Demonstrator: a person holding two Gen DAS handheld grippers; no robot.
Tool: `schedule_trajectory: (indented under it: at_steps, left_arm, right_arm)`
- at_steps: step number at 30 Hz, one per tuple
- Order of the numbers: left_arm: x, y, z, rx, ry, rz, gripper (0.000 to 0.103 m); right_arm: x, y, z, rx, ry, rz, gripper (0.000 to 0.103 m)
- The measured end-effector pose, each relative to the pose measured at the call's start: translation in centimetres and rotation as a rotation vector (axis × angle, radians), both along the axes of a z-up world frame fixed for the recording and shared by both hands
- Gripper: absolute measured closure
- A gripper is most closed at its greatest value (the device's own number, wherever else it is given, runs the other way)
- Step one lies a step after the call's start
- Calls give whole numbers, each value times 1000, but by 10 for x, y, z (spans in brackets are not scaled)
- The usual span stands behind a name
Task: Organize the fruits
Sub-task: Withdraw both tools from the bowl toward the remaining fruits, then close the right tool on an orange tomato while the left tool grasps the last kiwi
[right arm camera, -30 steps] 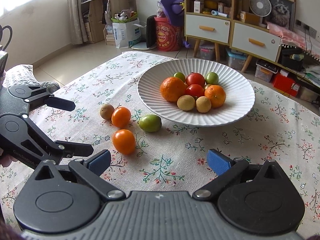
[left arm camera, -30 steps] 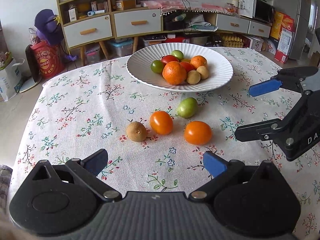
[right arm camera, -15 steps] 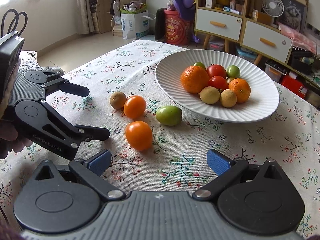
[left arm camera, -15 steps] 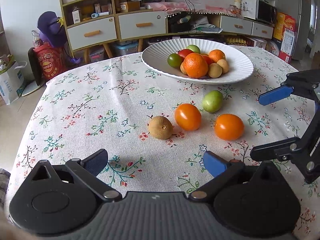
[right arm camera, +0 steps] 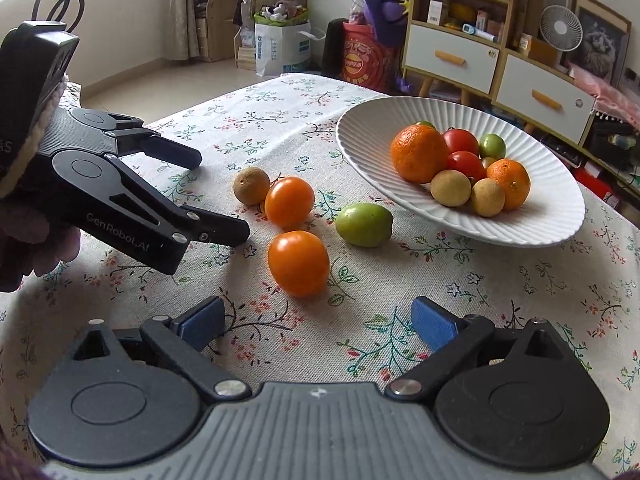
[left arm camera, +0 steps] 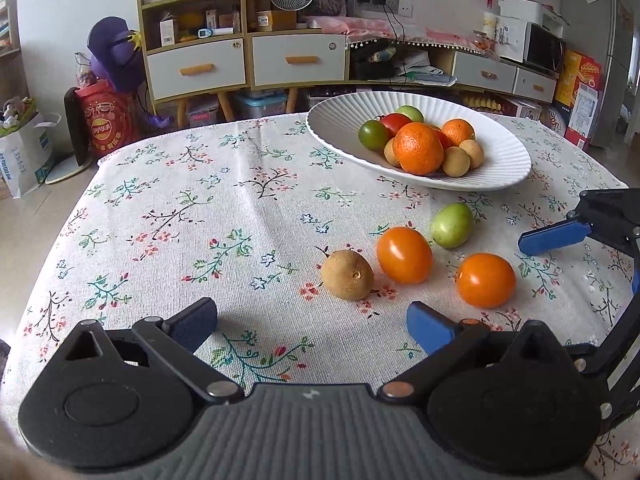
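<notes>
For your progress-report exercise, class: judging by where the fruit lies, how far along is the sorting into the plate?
Done: several fruits already sit in the white plate, including a large orange.
In hand: nothing. The right tongs are closing with nothing between them, nearest an orange tomato; the left tongs are open.
Left: four fruits on the tablecloth: that tomato, another, a green one and a brown one.

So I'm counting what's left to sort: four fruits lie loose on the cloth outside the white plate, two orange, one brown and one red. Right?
Not quite: the fourth loose fruit is green, not red, as the right wrist view shows. The two orange ones and the brown one do lie outside the white plate. The red ones are in the plate.
</notes>
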State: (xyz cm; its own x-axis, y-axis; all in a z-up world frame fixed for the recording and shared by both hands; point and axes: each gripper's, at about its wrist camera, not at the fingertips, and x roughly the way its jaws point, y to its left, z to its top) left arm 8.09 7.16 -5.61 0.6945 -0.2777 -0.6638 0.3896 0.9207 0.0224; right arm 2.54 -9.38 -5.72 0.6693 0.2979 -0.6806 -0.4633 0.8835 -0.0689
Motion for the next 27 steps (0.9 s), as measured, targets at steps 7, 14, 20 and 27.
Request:
schedule_trajectory:
  at_steps: [7, 14, 20, 27]
  left_arm:
    - [4, -3, 6, -11, 5, -17, 25]
    - [5, -11, 8, -15, 7, -38, 45]
    - [7, -16, 10, -19, 14, -44, 61]
    - [7, -18, 12, -29, 26, -47, 79]
  right_arm:
    - [2, 8, 5, 0, -16, 12, 29]
    - [1, 12, 8, -6, -25, 31, 44]
    - [6, 13, 11, -4, -23, 30, 56]
    - [9, 14, 12, 1, -19, 39, 73]
